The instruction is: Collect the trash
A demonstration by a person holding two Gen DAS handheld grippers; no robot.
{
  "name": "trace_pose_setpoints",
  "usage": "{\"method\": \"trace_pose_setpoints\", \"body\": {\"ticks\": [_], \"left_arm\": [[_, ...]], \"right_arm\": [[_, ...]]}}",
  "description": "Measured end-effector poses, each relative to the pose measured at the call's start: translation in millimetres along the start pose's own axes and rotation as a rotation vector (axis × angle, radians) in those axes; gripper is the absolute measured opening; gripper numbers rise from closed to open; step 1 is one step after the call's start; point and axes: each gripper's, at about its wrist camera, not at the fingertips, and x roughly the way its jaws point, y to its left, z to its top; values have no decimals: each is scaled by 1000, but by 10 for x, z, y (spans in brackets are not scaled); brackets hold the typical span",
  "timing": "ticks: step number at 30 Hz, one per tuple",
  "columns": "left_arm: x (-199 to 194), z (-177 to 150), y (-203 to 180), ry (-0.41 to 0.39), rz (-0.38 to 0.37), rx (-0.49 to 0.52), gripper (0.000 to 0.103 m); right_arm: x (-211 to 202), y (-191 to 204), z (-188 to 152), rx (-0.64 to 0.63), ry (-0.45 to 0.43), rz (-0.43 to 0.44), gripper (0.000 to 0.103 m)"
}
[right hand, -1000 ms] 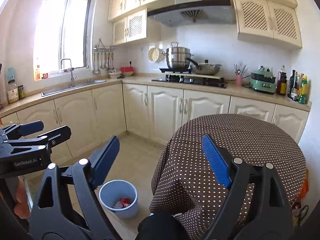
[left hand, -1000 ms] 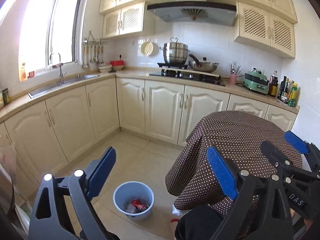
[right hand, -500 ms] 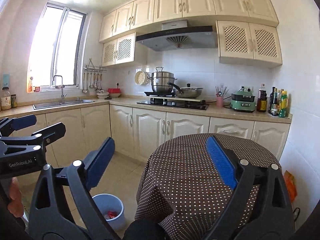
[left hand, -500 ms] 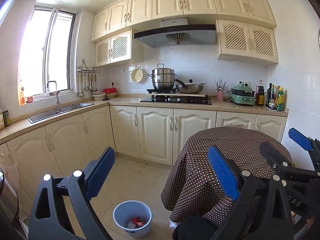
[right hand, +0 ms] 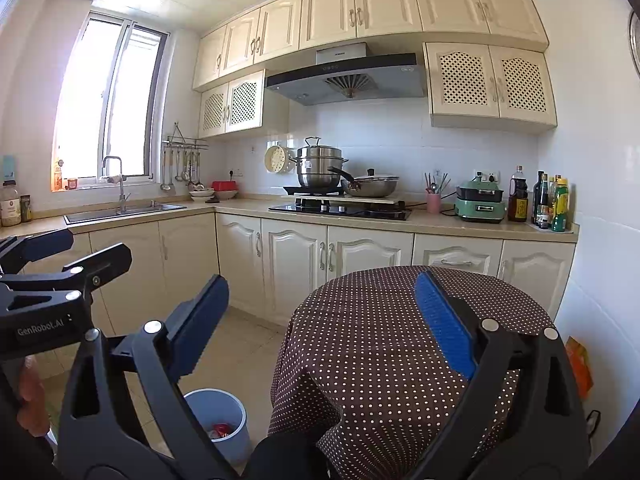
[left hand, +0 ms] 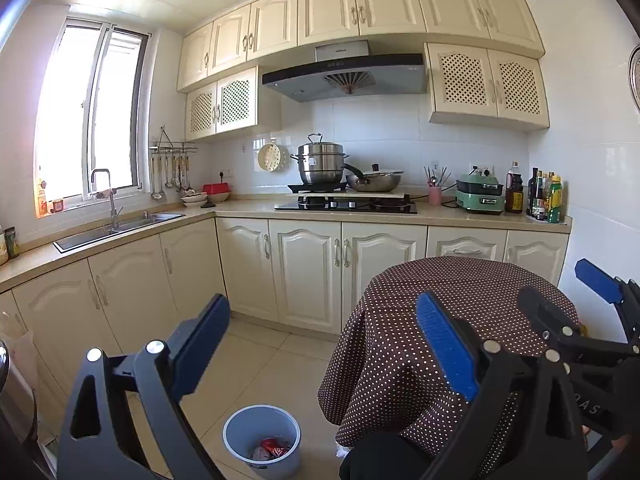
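- Left gripper [left hand: 322, 344] and right gripper [right hand: 320, 316]: fingers spread wide, nothing between them.
- Blue bin [left hand: 262, 440] on the floor beside the dotted tablecloth [left hand: 460, 292] holds red trash [left hand: 274, 448].

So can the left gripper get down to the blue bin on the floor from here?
Probably yes. The left gripper is open and holds nothing, and the blue bin sits on bare floor beside the dotted table, with nothing over its mouth. It would need to come down first.

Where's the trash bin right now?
The blue bin sits on the tiled floor at the bottom of both views, just left of the polka-dot covered table, with red trash inside.
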Motion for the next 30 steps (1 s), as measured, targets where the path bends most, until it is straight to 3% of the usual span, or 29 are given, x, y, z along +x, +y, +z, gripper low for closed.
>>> {"method": "trace_pose_setpoints", "body": {"ticks": [30], "left_arm": [[18, -16, 65, 8, 3, -11, 93]], "right_arm": [[41, 11, 6, 7, 16, 7, 93]]}}
